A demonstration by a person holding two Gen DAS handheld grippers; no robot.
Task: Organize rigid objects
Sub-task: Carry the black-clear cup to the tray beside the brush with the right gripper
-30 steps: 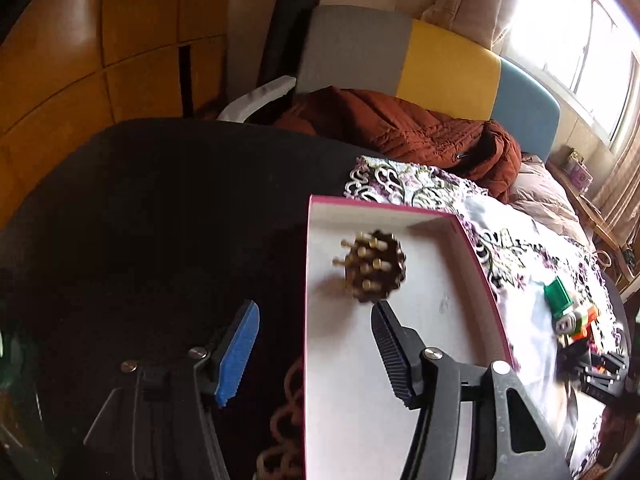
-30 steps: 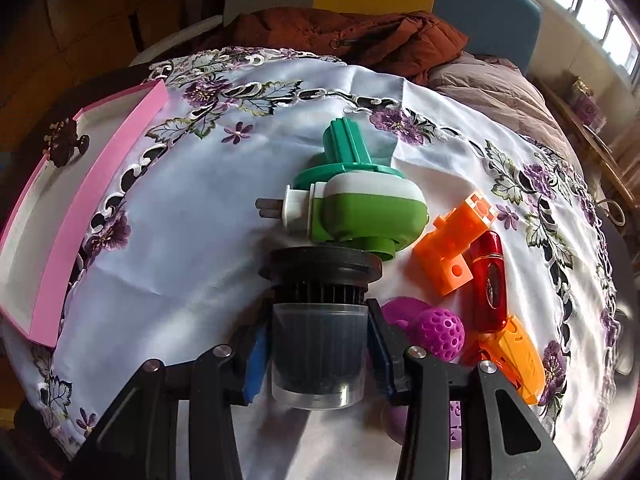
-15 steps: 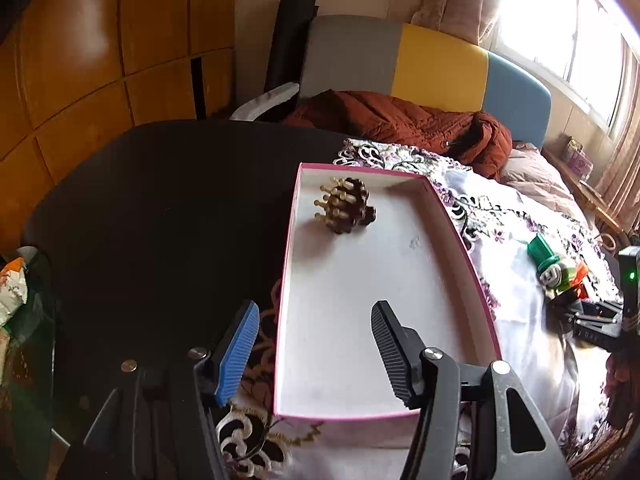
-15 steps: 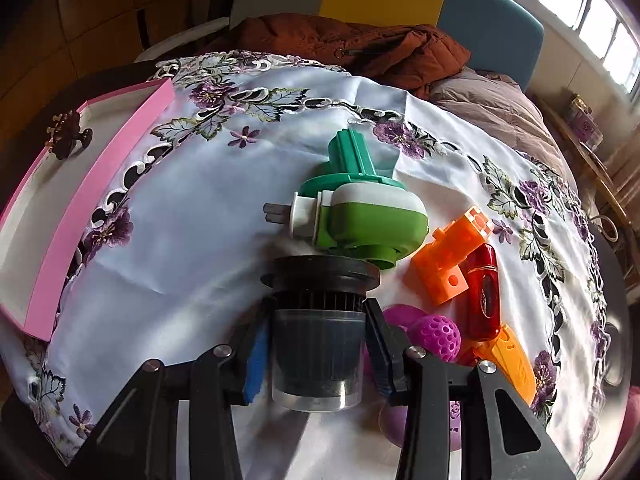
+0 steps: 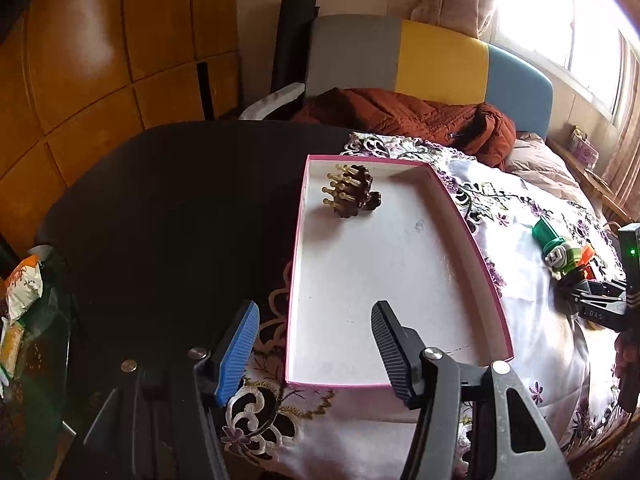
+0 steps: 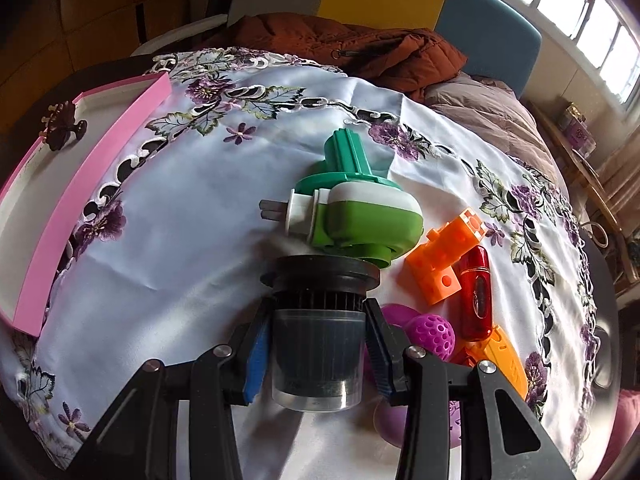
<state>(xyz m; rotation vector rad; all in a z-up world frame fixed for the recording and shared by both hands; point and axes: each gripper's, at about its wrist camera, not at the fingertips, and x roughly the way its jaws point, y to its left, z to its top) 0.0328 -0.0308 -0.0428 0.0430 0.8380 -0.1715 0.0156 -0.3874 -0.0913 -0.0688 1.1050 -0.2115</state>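
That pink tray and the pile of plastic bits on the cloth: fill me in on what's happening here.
A person is sorting small rigid things into the pink tray, working a handheld gripper in each hand. The right gripper is closed on a dark filter-like cylinder beside the green plug-in device, orange block, red lighter and purple ball. The left gripper hangs open and empty over the tray's near end. Only a brown hair claw lies in the tray.
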